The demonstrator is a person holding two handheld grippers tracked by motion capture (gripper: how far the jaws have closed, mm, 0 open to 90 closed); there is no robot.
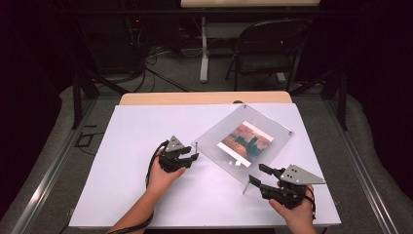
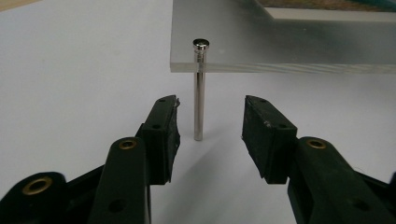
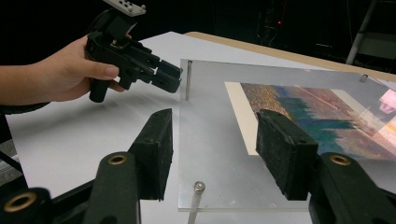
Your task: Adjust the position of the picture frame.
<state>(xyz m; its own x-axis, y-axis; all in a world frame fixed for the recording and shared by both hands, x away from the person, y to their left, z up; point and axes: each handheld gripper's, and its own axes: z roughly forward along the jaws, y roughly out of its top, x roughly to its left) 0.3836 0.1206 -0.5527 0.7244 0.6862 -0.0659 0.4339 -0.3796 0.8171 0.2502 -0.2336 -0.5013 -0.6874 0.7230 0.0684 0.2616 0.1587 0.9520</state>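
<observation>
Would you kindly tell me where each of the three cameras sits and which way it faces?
High view: above the person's side, looking down on the white table; both forearms, left gripper, right gripper.
Left gripper view: between open jaws, facing a metal pin at the acrylic frame corner.
Right gripper view: across the frame's picture toward the left hand.
All share the frame.

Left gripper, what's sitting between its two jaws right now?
In the left gripper view, the metal pin at the corner of the clear acrylic frame stands upright between the open jaws of the left gripper, neither pad touching it.
</observation>
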